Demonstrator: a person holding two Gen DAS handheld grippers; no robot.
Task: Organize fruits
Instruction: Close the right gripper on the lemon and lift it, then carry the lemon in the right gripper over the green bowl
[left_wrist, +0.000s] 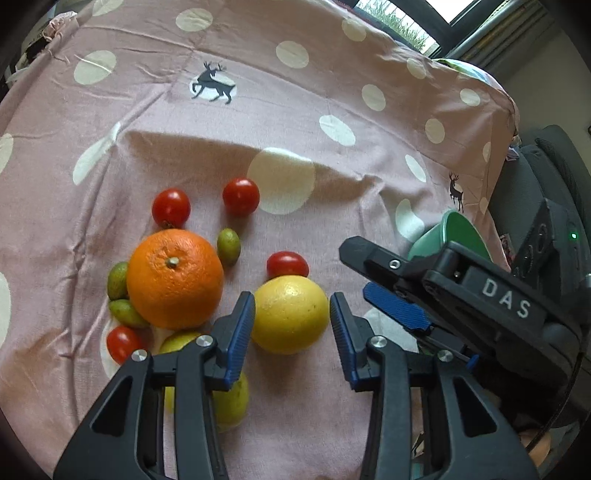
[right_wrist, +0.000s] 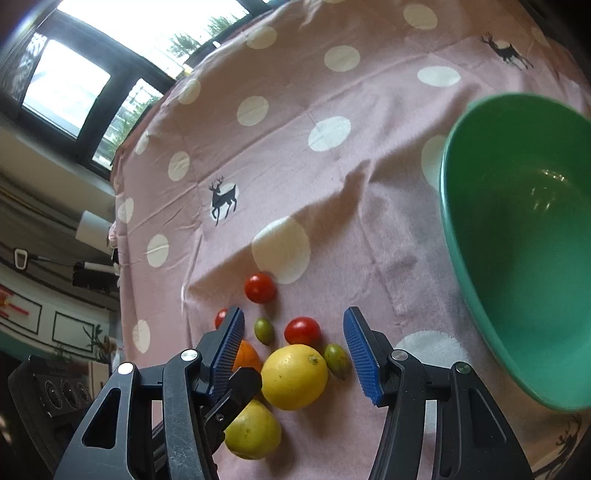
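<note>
Left gripper (left_wrist: 291, 325) open astride round yellow citrus fruit (left_wrist: 290, 314), right gripper (right_wrist: 293, 354) open too — could easily knock red cherry tomato (left_wrist: 287, 264) rolling.

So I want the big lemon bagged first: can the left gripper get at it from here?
Probably yes. The left gripper already straddles the lemon, jaws open on either side with small gaps. The tomato touching its far side and the right gripper nearby look clear of the jaws.

Black gripper (left_wrist: 291, 332) frames, ribbed blue pads (left_wrist: 240, 336), silver screws, white "DAS" lettering
</note>
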